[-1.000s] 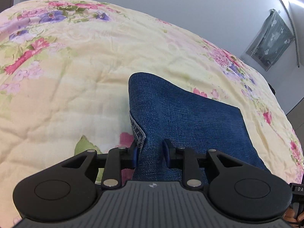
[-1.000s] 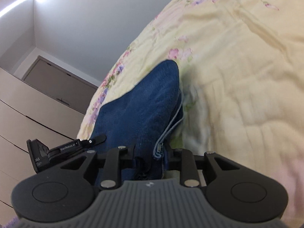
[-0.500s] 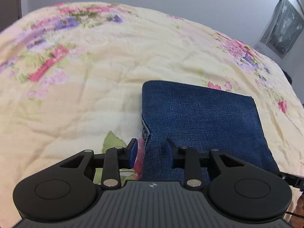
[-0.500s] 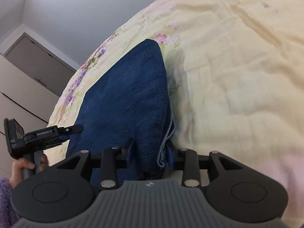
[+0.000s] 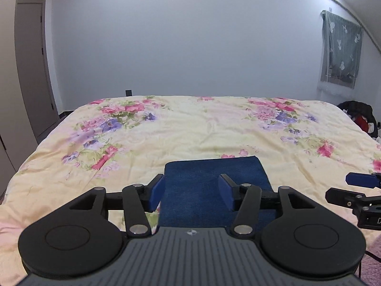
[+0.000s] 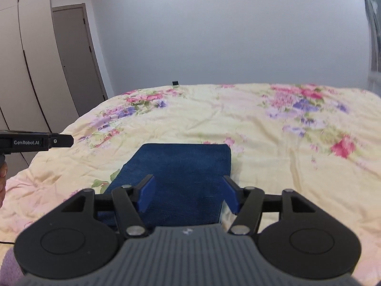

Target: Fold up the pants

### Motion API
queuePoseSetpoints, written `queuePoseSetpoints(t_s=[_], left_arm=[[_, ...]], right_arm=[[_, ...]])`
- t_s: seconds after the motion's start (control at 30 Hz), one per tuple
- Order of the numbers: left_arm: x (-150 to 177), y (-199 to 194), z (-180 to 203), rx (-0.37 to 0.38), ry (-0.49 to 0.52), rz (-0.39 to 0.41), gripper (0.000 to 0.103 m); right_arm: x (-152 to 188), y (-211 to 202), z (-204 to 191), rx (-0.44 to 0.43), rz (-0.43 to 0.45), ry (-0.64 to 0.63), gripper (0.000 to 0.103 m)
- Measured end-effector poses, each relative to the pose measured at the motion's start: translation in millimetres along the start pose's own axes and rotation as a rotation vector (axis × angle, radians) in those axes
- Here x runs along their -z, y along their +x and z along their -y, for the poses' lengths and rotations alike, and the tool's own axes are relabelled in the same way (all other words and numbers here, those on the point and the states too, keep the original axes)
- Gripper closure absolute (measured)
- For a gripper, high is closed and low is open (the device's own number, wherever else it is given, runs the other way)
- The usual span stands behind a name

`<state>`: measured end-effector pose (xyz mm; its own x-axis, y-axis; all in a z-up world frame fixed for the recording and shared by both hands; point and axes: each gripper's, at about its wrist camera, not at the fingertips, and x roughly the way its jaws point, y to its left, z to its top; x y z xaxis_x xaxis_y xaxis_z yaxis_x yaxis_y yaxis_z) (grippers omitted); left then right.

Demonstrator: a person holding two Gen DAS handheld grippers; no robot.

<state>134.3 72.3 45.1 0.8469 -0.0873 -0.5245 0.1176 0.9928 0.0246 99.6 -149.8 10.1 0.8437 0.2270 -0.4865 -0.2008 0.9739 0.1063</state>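
Left wrist view: left gripper (image 5: 191,194) in foreground, jaws spread wide, blue pads (image 5: 156,191) apart, nothing between them. Just past the pads, pants (image 5: 209,178) folded into a flat denim rectangle, lying on quilt (image 5: 190,131) near its front edge. Right gripper (image 5: 357,186) poking in at right edge, level with pants, not touching them. Further out: floral quilt across whole bed, then bare wall (image 5: 190,47), door (image 5: 31,71) at left, curtain (image 5: 340,50) at right.

Right wrist view: right gripper (image 6: 188,193) also spread wide, pads clear of cloth, nothing held. Pants (image 6: 183,166) directly ahead, flat, far edge straight, 1 tidy stack. Left gripper (image 6: 35,141) visible at left edge, over quilt (image 6: 262,119), beside pants, apart from them. Behind: wardrobe (image 6: 23,59) and door (image 6: 76,54) at left, wall beyond.
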Motion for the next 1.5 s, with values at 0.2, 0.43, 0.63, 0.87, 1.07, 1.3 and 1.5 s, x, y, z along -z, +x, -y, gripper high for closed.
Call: queuePoseSetpoints(t_s=[0.2,0.43,0.63,0.87,1.07,1.3,1.5], left_arm=[[27.0,-44.6,37.1,-0.106,0.008,0.063,0.010],[60.6,-60.3,52.4,-0.150,-0.025,0.062,0.010],[87.8,-52.6,63.3,-0.161,-0.012,0.003,0.010],[106.0,-44.4,73.9,-0.161,0.024,-0.056,0.010],[107.4,-44.8,72.5,-0.149,0.019,-0.062,0.010],[106.7,-45.8,73.3,-0.148,0.021,-0.057,0.010],[105.8,-45.9,72.9,-0.149,0.022,-0.058,0.010]], right_arm=[[20.5,-57.7,-30.1,0.049,0.108,-0.116,0.022],[57.6,-87.3,-40.4,0.078,0.136,-0.074,0.022],[81.0,-79.4,-43.6,0.087,0.085,-0.076,0.022],[94.8,-69.2,-53.4,0.117,0.036,-0.133,0.022],[95.4,-66.2,-48.9,0.117,0.021,-0.108,0.022],[94.6,-64.6,-49.0,0.126,0.023,-0.117,0.022],[94.7,-64.5,-49.0,0.131,0.023,-0.108,0.022]])
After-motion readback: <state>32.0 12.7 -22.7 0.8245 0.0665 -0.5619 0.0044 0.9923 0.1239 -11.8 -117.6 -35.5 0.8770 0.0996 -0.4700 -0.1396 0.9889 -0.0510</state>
